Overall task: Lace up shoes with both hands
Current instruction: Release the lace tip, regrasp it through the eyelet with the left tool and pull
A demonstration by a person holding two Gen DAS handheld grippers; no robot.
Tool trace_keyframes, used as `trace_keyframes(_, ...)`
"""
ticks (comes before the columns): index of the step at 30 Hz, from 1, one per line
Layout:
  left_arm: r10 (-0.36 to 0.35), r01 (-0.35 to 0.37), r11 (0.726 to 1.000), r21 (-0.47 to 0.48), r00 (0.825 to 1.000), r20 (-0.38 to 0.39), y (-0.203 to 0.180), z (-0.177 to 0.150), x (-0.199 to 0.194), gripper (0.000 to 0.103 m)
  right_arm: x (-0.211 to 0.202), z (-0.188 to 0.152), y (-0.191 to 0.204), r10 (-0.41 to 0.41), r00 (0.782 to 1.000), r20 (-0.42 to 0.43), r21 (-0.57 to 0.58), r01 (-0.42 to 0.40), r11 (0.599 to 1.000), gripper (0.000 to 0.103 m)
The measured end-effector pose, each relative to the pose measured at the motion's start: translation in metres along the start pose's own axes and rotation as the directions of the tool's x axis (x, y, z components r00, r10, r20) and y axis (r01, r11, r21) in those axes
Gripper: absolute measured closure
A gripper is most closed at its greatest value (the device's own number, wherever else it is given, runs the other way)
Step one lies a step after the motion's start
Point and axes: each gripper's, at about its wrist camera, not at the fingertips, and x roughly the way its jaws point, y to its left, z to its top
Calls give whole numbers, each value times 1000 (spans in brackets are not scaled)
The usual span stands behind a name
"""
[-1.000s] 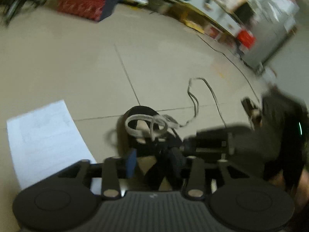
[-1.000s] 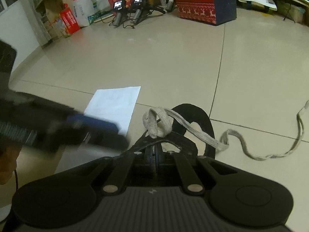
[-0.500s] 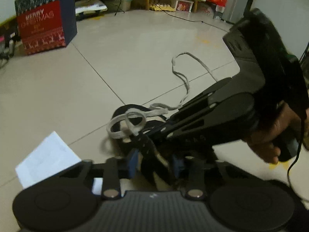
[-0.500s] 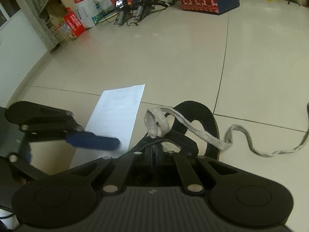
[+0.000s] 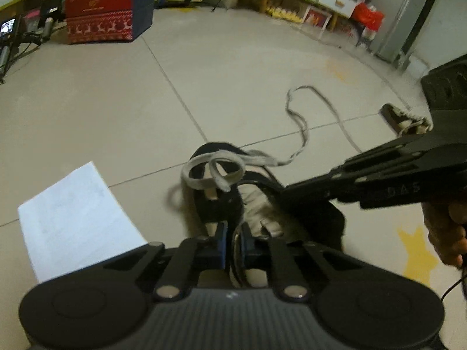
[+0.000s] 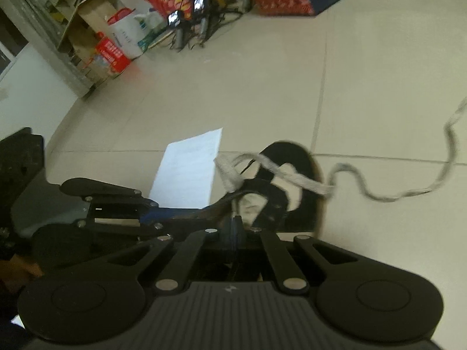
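The left claw [image 5: 233, 240] is closing its jaws at the near end of the black shoe [image 5: 217, 204], with a narrow gap left; whether the pads already press on the shoe's edge cannot be told. The right claw [image 6: 235, 227] is pressed together at the shoe's tongue; whether it pinches anything cannot be told. The shoe stands on the tiled floor [image 5: 116, 102], just beside a white paper sheet [image 5: 73, 213]. Its grey lace [image 5: 213, 172] loops over the shoe's opening and trails away across the floor. Farther off stands a red Christmas box [image 5: 100, 8].
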Motion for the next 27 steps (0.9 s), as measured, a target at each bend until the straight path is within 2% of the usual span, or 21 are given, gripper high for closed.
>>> trace_keyframes(2, -3, 3, 1000, -1, 1000, 5, -1, 0, 0, 93, -4, 2, 11, -8, 1000, 29, -60, 10, 998, 102)
trace_keyframes(4, -5, 5, 1000, -9, 1000, 4, -1, 0, 1, 92, 6, 4, 23, -35, 999, 3, -121, 35, 992, 95)
trace_keyframes(7, -25, 25, 999, -33, 1000, 6, 3, -1, 2, 92, 26, 5, 30, -63, 998, -29, -174, 57, 983, 93)
trace_keyframes(11, -25, 25, 999, -25, 1000, 12, 0, -2, 3, 91, 43, 11, 25, -66, 995, -71, -179, 52, 982, 92)
trace_keyframes(14, -11, 11, 1000, 8, 1000, 13, -5, -2, 2, 91, 50, 15, 25, -76, 993, -89, -185, 58, 981, 86)
trace_keyframes(22, -12, 12, 1000, 16, 1000, 17, -7, -4, 3, 89, 68, 25, 25, -64, 987, -150, -192, 34, 981, 85)
trace_keyframes(27, -17, 17, 1000, 16, 1000, 15, -10, -4, 4, 88, 66, 24, 20, -33, 988, -149, -178, 6, 984, 86)
